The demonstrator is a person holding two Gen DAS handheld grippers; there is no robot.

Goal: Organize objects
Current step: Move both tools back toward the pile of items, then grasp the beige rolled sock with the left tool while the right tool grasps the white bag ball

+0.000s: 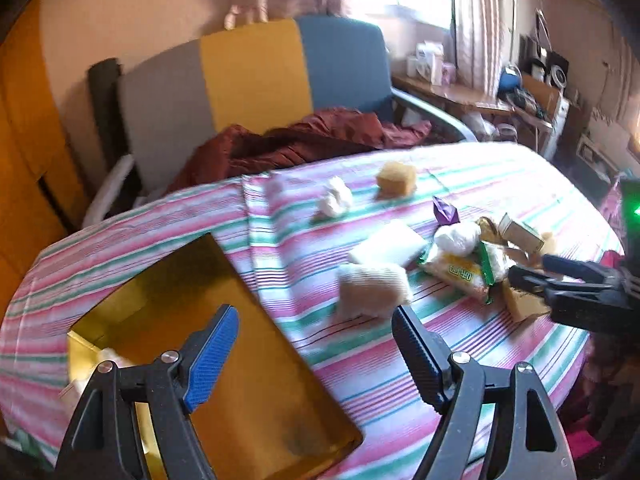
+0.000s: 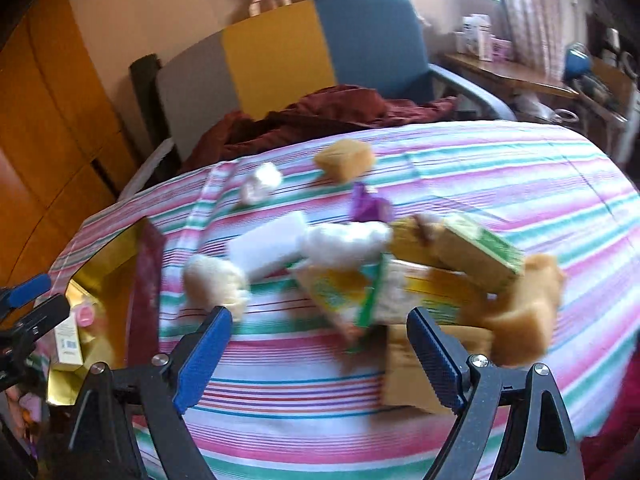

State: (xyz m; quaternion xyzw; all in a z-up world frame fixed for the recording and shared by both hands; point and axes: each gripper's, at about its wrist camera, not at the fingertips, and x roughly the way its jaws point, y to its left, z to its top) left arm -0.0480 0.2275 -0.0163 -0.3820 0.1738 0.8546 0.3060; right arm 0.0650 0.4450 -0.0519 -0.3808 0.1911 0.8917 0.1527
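A pile of small items lies on the striped tablecloth [image 1: 304, 240]: a beige knitted pad [image 1: 372, 288], a white block [image 1: 388, 246], a green-yellow snack packet [image 1: 460, 274] and small cartons [image 1: 520, 232]. My left gripper [image 1: 314, 316] is open and empty, over the edge of a gold box [image 1: 240, 360], just short of the beige pad. My right gripper [image 2: 320, 316] is open and empty in front of the snack packet [image 2: 352, 288] and a cardboard piece [image 2: 404, 368]. The gold box [image 2: 92, 280] at the left holds a small carton [image 2: 70, 344].
A yellow sponge cube [image 1: 396, 178], crumpled white paper [image 1: 336, 198] and a purple wrapper [image 1: 445, 211] lie farther back. Behind the table stands a grey, yellow and blue chair [image 1: 252, 76] with dark red cloth [image 1: 320, 136]. A cluttered desk [image 1: 480, 96] is at the right.
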